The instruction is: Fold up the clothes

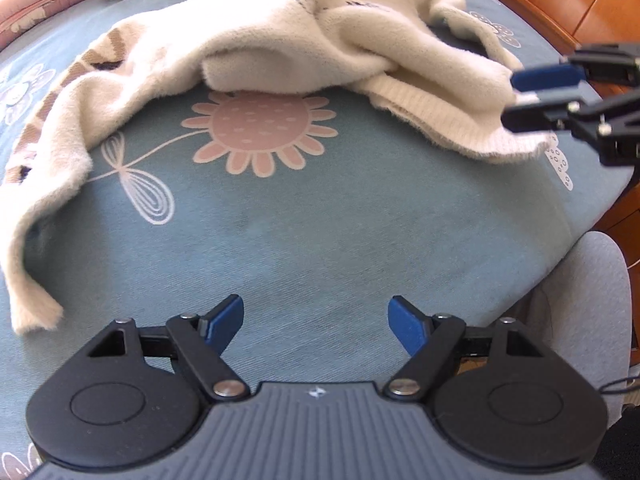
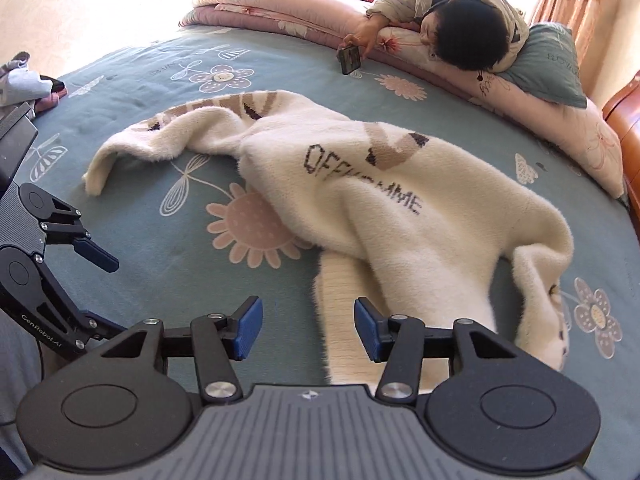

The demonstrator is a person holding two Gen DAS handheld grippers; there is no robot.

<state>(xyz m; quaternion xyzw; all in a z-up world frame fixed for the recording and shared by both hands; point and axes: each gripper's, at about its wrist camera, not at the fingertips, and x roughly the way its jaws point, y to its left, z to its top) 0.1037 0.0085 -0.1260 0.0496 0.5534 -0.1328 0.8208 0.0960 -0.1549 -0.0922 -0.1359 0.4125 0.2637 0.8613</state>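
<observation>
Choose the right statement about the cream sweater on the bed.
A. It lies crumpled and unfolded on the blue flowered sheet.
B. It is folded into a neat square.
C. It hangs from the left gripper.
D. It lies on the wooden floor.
A: the cream sweater lies spread and bunched on the blue flowered sheet, one sleeve stretched out to the side, and the left gripper has open jaws with nothing between them.
</observation>
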